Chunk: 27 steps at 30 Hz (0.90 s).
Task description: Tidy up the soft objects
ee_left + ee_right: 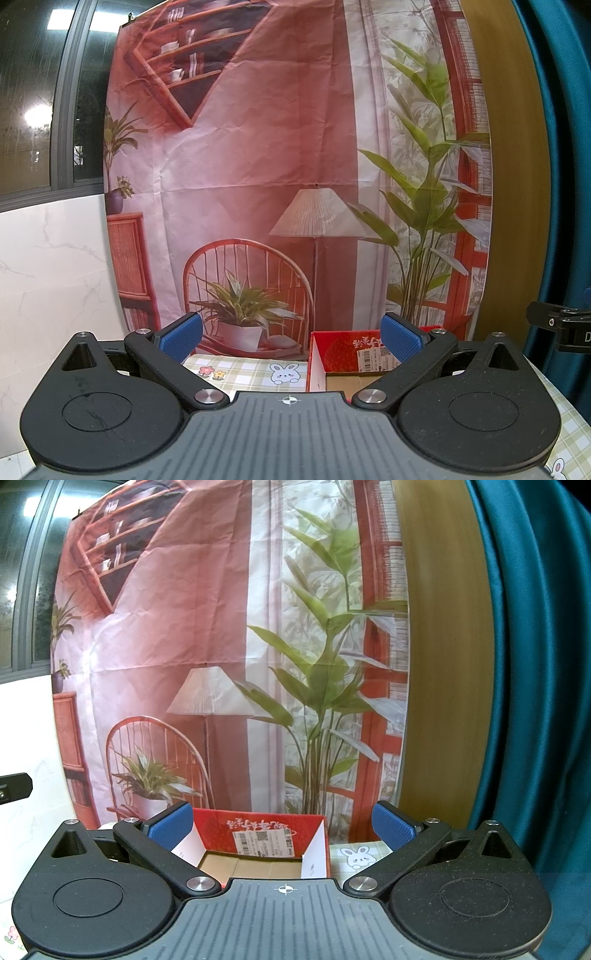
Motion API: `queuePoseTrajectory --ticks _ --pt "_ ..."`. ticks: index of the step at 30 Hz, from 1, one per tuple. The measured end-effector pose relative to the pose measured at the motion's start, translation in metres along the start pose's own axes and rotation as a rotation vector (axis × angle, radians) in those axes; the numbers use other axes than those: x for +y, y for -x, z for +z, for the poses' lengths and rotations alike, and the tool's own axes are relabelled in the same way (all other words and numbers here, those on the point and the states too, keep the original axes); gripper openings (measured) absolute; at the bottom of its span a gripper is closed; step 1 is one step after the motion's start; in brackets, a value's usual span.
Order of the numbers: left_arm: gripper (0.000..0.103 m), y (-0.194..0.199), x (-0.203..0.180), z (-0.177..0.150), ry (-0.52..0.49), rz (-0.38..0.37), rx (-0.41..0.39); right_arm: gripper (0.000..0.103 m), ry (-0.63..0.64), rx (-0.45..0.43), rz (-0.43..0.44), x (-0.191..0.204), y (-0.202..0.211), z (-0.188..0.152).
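A red cardboard box [258,830] with a white label stands open on the checked tablecloth [243,373]; its brown floor looks bare. It also shows in the left wrist view [343,350], at the right. My left gripper [291,338] is open and empty, held above the cloth left of the box. My right gripper [282,823] is open and empty, straddling the box from the near side. No soft object is in view.
A printed backdrop [258,166] of a room hangs right behind the table. A teal curtain [535,683] hangs at the right. A marble wall panel [51,266] and a dark window are at the left. The other gripper's edge [561,325] shows at right.
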<state>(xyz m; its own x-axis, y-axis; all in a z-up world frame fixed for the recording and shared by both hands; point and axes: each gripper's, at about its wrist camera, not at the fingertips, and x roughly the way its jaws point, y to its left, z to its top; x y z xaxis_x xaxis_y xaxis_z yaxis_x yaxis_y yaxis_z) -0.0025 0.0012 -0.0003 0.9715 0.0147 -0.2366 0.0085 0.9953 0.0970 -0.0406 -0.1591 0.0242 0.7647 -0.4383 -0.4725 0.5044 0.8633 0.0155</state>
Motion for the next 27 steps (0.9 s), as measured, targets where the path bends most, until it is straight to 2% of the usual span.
queuePoseTrajectory --ticks 27 --pt "0.103 0.0006 -0.0005 -0.0011 0.003 -0.005 0.004 0.103 -0.003 -0.002 -0.001 0.0058 0.0029 -0.0017"
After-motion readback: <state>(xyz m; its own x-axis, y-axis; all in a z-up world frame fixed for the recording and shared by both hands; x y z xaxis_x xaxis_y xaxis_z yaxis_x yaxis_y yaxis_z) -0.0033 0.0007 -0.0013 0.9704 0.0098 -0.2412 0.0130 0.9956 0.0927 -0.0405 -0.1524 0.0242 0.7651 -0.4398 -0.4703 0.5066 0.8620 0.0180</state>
